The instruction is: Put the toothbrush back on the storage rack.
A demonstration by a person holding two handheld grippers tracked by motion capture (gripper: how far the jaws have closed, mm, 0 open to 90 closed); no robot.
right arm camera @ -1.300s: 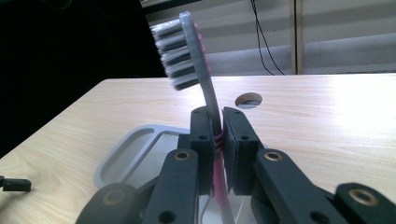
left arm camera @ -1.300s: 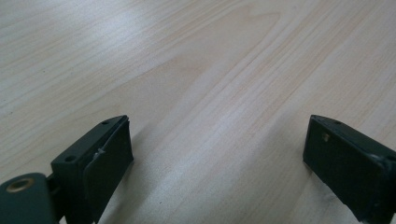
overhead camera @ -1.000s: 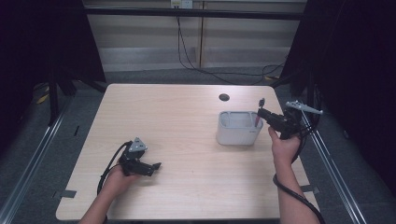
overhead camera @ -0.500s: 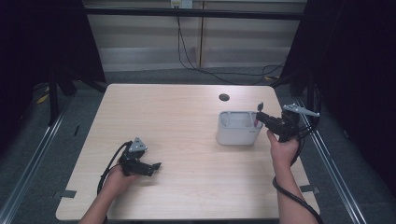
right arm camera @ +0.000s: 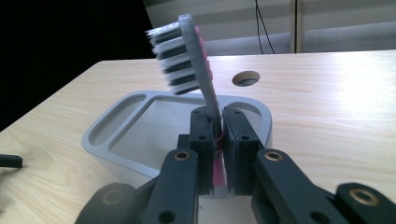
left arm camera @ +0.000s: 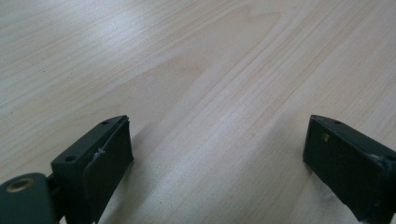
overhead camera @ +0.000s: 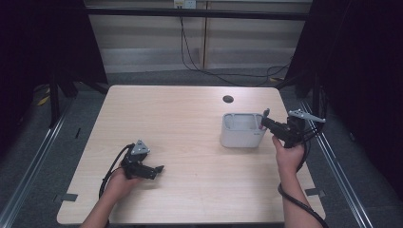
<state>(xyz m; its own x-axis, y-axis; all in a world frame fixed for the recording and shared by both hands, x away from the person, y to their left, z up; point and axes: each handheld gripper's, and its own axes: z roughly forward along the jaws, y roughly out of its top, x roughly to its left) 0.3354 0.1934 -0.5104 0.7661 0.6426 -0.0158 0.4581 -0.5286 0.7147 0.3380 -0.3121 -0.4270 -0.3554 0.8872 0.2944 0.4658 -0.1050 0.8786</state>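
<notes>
A grey and pink toothbrush stands head up, bristles facing left, with my right gripper shut on its handle. It hangs over the right end of a grey holder with several compartments. From above, the right gripper sits at the right side of the holder, and the toothbrush pokes up above the rim. My left gripper rests low on the wooden table at the front left, jaws wide apart. In the left gripper view its fingers frame bare wood.
A round cable hole lies in the table behind the holder. Black cables trail from both grippers off the front edge. Metal rails run along the floor on both sides of the table.
The right gripper with the toothbrush has shifted slightly, staying at the holder's right end. The left gripper has stayed where it was.
</notes>
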